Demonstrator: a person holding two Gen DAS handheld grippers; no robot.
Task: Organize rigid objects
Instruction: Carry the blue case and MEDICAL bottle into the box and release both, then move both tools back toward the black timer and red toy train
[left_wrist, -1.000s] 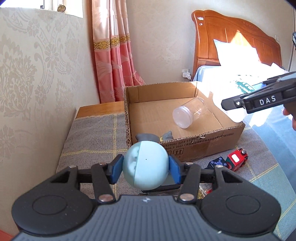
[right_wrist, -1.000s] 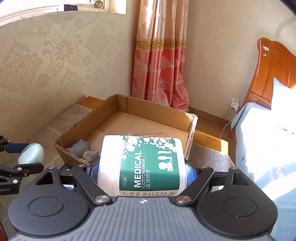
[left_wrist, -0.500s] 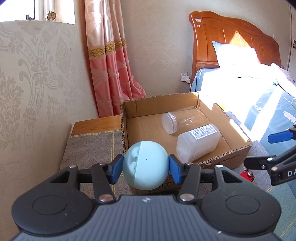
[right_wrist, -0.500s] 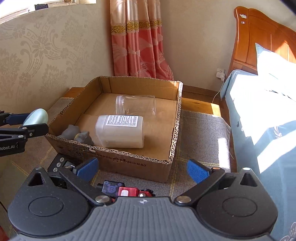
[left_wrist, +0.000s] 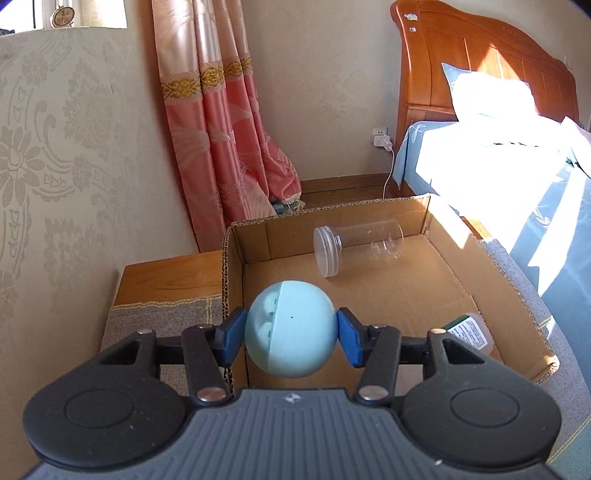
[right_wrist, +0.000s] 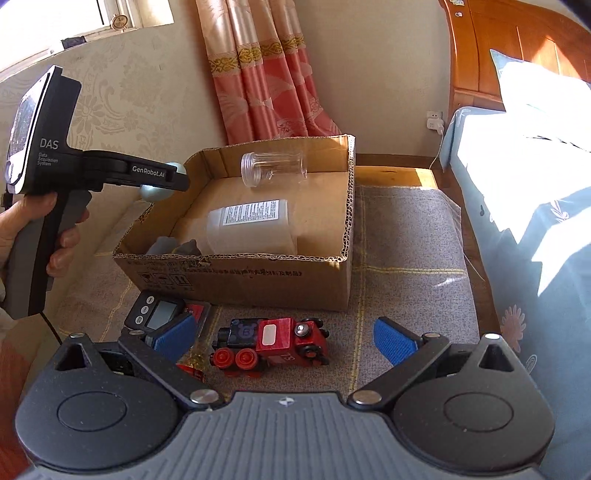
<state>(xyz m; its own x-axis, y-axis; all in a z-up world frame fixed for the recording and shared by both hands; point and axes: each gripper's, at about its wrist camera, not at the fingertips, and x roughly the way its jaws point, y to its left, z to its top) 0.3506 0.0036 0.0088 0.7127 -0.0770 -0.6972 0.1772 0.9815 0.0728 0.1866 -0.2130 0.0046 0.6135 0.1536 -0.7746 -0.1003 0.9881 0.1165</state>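
Since half a second ago the left tool (left_wrist: 291, 332) has carried the pale blue ball (left_wrist: 291, 328) forward over the near left corner of the cardboard box (right_wrist: 236, 275), and the right tool (right_wrist: 284, 336) has drawn back to hang above the toy train (right_wrist: 273, 345); the left tool's blue pads (left_wrist: 232, 334) pinch the ball on both sides, while the right tool stands wide with nothing between its pads.

One ball is held: a smooth sphere in two shades of light blue, split by a seam that runs nearly upright. Inside the box, from the right wrist view, lie one grey lump (right_wrist: 173, 247) at the near left corner, one white bottle (right_wrist: 251, 227) on its side with its long axis running left to right, and one clear jar (right_wrist: 273, 170) on its side at the back, lid toward the left. On the grey cloth before the box sit one small digital timer (right_wrist: 157, 312) and one red train, its long axis left to right.
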